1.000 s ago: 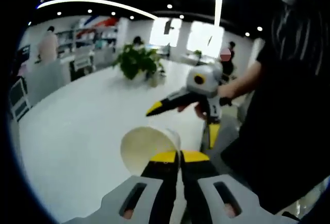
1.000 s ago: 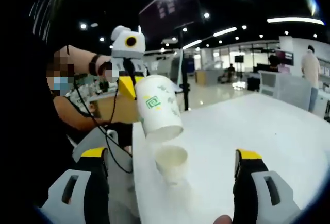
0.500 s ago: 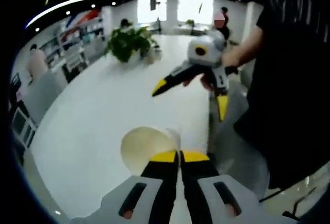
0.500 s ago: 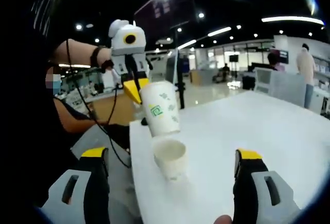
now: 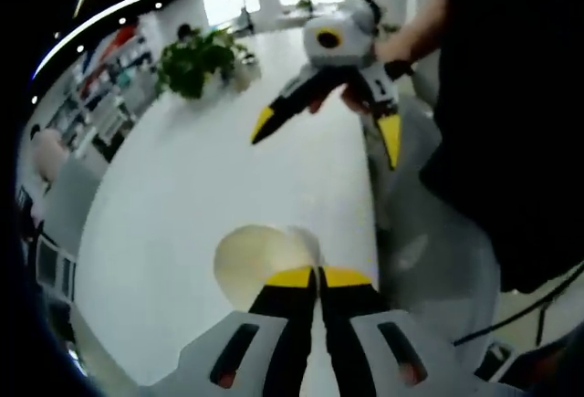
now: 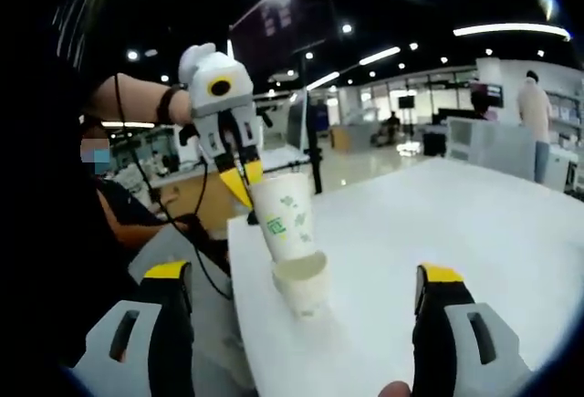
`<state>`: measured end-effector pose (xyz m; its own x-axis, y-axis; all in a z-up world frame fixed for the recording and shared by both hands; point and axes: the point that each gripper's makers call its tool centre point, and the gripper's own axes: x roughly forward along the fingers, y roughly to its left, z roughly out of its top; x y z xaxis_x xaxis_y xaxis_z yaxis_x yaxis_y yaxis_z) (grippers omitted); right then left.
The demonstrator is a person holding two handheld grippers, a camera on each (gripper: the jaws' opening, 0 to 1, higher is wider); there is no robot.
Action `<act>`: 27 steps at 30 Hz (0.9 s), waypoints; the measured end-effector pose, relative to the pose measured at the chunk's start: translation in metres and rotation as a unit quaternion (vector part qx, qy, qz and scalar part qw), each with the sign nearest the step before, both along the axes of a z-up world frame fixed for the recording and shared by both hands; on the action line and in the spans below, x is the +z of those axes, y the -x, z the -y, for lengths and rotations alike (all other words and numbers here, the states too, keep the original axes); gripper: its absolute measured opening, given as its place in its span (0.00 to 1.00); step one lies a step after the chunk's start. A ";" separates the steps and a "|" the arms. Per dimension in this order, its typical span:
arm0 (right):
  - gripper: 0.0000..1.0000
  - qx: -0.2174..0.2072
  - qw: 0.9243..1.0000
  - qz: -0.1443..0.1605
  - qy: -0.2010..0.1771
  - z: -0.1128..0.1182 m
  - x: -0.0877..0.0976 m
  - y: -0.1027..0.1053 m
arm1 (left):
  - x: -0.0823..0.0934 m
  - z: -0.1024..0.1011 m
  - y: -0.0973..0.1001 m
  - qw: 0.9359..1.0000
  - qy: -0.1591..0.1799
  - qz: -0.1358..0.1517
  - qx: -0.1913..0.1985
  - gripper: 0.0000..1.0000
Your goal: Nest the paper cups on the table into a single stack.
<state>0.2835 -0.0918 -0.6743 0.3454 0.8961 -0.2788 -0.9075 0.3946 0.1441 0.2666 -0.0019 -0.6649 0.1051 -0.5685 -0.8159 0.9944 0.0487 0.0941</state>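
Here, held cup: the left gripper (image 6: 239, 176) has its fingers (image 5: 294, 280) pressed together on the rim of a paper cup (image 6: 284, 217), which hangs upright, tilted a little, with its base dipping into the mouth of the cup below; gripping at the lip leaves the body free to slide in.
Lower cup: a second paper cup (image 6: 303, 285) stands upright near the table's near corner, just under the held one, as the receiver of the stack.
Right gripper: its fingers (image 6: 436, 280) stand wide apart and hold nothing, either side of the two cups, probably ready to steady the lower one.
Progress: judged mid-nesting; the held cup is not yet seated.
Table: a long white table (image 6: 438, 224), smooth and glossy, with a potted plant (image 5: 193, 61) at its far end.
Room: an open office hall with ceiling spotlights, desks, screens and people standing in the distance.
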 end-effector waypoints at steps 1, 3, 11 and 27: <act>1.00 -0.001 1.000 -0.001 0.000 0.000 0.000 0.000 | -0.002 -0.001 -0.001 1.000 -0.004 0.003 -0.002 0.00; 1.00 -0.003 1.000 -0.003 0.000 0.001 -0.001 0.000 | -0.008 -0.002 -0.001 1.000 -0.014 0.002 -0.005 0.00; 0.99 -0.007 1.000 -0.007 -0.002 0.002 -0.003 0.001 | -0.024 -0.004 0.001 0.999 -0.039 0.012 -0.022 0.00; 0.98 -0.016 1.000 -0.017 -0.004 0.006 -0.007 0.003 | -0.038 -0.004 -0.001 0.996 -0.072 0.026 -0.047 0.00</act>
<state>0.2803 -0.0980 -0.6812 0.3645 0.8867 -0.2842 -0.8886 0.4225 0.1786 0.2671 0.0016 -0.7029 0.1014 -0.4557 -0.8844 0.9874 -0.0626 0.1455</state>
